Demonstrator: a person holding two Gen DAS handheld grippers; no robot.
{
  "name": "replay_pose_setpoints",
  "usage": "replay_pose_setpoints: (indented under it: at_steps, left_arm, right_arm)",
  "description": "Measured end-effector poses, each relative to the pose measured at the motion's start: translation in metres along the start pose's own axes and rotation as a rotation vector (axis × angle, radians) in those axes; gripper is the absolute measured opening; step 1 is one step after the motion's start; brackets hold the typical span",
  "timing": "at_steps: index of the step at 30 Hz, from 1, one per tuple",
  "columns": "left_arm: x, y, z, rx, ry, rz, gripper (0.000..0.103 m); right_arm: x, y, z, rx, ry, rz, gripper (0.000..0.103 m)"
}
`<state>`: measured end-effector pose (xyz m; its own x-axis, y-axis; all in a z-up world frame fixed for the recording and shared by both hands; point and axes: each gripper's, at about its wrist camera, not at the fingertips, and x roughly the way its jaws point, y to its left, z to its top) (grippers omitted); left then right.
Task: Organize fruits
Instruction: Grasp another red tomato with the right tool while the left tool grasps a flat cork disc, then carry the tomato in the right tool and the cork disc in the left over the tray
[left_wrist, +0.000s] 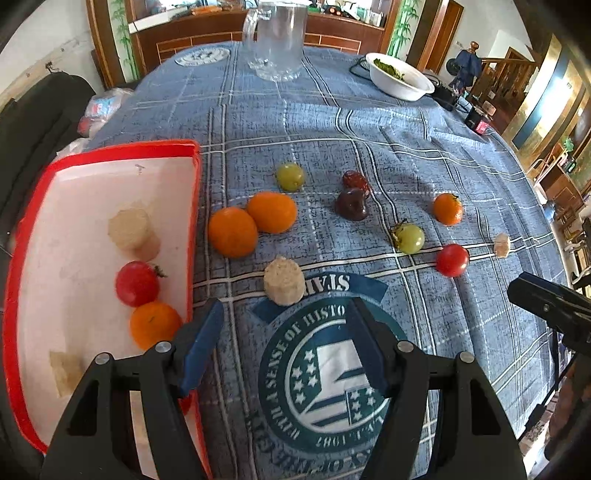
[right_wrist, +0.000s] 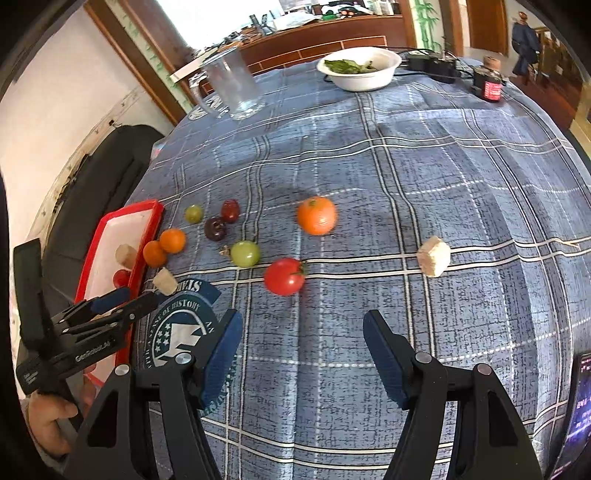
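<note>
On the blue plaid tablecloth (right_wrist: 406, 184), the red tray (left_wrist: 110, 151) is sitting at the left edge, already holding a few fruits. Left gripper (left_wrist: 284, 343) is hovering beside it, fingers apart, empty. Right gripper (right_wrist: 303, 354) is also gaping, nothing in it, facing the red tomato (right_wrist: 284, 276) lying loose just ahead. Probably light, soft, slick-skinned; I'd pinch gently across its middle.

left wrist: low, near tray (left_wrist: 110, 151) | right wrist: rightward | shared: tablecloth (left_wrist: 369, 122)
</note>
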<state>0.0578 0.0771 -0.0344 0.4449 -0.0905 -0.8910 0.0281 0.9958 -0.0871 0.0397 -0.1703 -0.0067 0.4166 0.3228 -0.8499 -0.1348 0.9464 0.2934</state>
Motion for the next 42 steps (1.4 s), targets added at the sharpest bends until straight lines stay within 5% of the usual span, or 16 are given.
replay_pose_setpoints:
  at_steps: [7,10,25,30,34,42]
  left_arm:
    - [0.009,0.006,0.006,-0.025,-0.010,-0.009,0.067]
    - [0.012,0.010,0.007,-0.027,0.004,-0.026,0.059]
    - [0.027,0.014,0.010,-0.038,0.033,-0.049,0.045]
    - [0.033,0.011,0.010,-0.023,0.030,-0.040,0.044]
    - [0.033,0.013,0.011,-0.026,0.023,-0.050,0.025]
    - [0.017,0.013,0.006,-0.032,-0.006,-0.083,0.024]
  right_arm:
    - [0.009,0.002,0.020,-0.003,-0.002,-0.009,0.069]
    - [0.017,0.014,0.026,-0.027,0.006,-0.001,0.068]
    - [0.081,0.033,0.031,-0.099,0.138,-0.072,0.041]
    - [0.081,0.035,0.029,-0.131,0.127,-0.084,0.036]
    - [0.074,0.033,0.025,-0.122,0.120,-0.067,0.036]
    - [0.051,0.041,0.021,-0.129,0.092,-0.033,0.036]
